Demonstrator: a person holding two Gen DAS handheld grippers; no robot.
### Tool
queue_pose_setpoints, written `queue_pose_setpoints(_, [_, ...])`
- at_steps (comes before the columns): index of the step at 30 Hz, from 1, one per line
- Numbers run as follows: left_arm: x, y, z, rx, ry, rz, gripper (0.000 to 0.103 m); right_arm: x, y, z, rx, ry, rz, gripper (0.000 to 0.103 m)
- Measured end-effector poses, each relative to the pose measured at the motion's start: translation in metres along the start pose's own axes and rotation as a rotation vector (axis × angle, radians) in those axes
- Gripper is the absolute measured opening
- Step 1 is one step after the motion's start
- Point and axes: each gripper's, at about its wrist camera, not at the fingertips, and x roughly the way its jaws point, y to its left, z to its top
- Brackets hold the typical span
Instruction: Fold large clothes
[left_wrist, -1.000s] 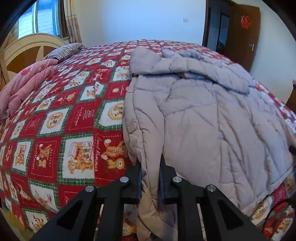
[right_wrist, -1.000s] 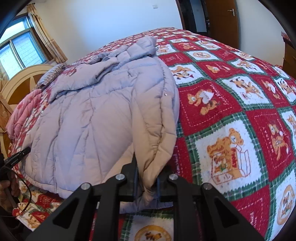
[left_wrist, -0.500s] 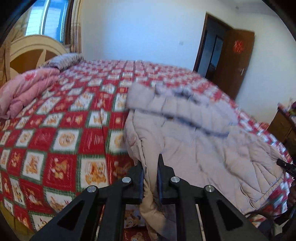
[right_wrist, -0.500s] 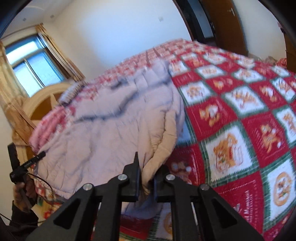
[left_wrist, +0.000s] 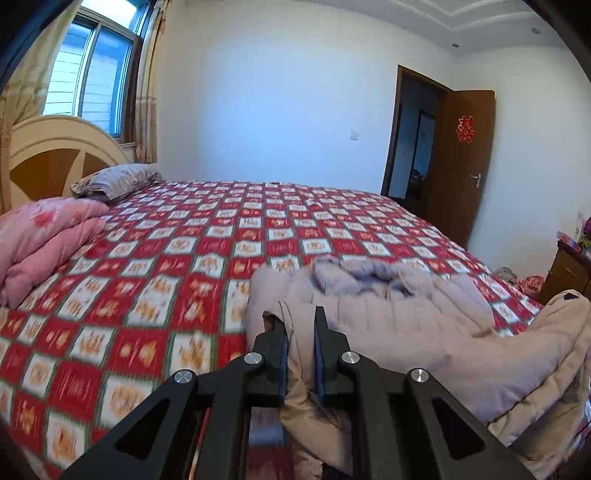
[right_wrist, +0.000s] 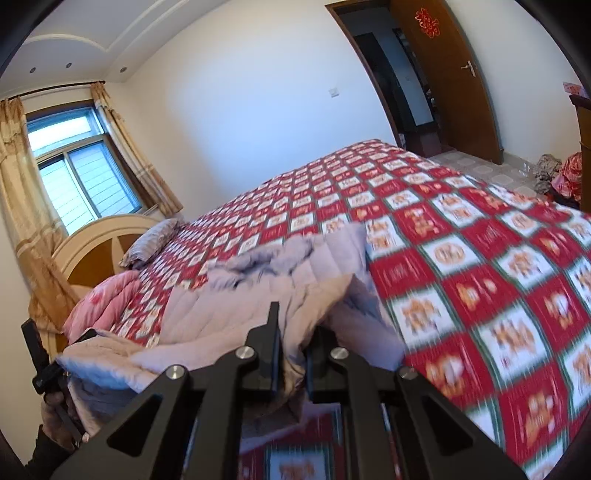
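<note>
A large pale lilac-grey quilted coat (left_wrist: 388, 317) lies on the near part of the bed; it also shows in the right wrist view (right_wrist: 258, 299). My left gripper (left_wrist: 300, 343) is shut on the coat's near left hem corner and holds it raised. My right gripper (right_wrist: 293, 343) is shut on the near right hem corner, also raised. The hem hangs between the two grippers, with the beige lining showing. The collar end rests on the bedspread farther off.
The bed has a red and white checked bear bedspread (left_wrist: 177, 266). A folded pink quilt (left_wrist: 40, 240) and a striped pillow (left_wrist: 114, 181) lie by the headboard (left_wrist: 55, 155). A brown door (left_wrist: 458, 162) stands open at the right. A wooden cabinet (left_wrist: 569, 266) stands beside the bed.
Both grippers have lifted the coat's hem up off the bed and tilted upward, so the views now show the walls and ceiling. The coat's near half has risen with them.
</note>
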Motion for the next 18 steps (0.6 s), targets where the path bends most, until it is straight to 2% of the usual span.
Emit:
queue_pose_setpoints(7, [0.078,0.027,0.056,-0.151,0.087,-0.083,0.022,0.068,0.006,0.062,-0.011,-0.008,-0.057,0.012])
queue_pose_setpoints(10, [0.113,0.043,0.077,-0.219,0.121,-0.08,0.024,0.094,0.005,0.081,-0.011,-0.006,-0.083,0.012])
queue_pose_setpoints(15, [0.174,0.058,0.091,-0.286,0.21,-0.052,0.035,0.151,-0.003,0.107,-0.006,-0.001,-0.157,0.012])
queue_pose_setpoints(16, [0.188,0.06,0.093,-0.29,0.226,-0.03,0.039,0.165,-0.007,0.11,0.002,0.005,-0.172,0.012])
queue_pose_setpoints(17, [0.196,0.06,0.094,-0.278,0.225,0.012,0.058,0.179,-0.012,0.112,0.011,0.012,-0.19,0.012])
queue_pose_setpoints(18, [0.203,0.061,0.094,-0.258,0.214,0.07,0.082,0.19,-0.017,0.113,0.014,0.019,-0.205,0.012])
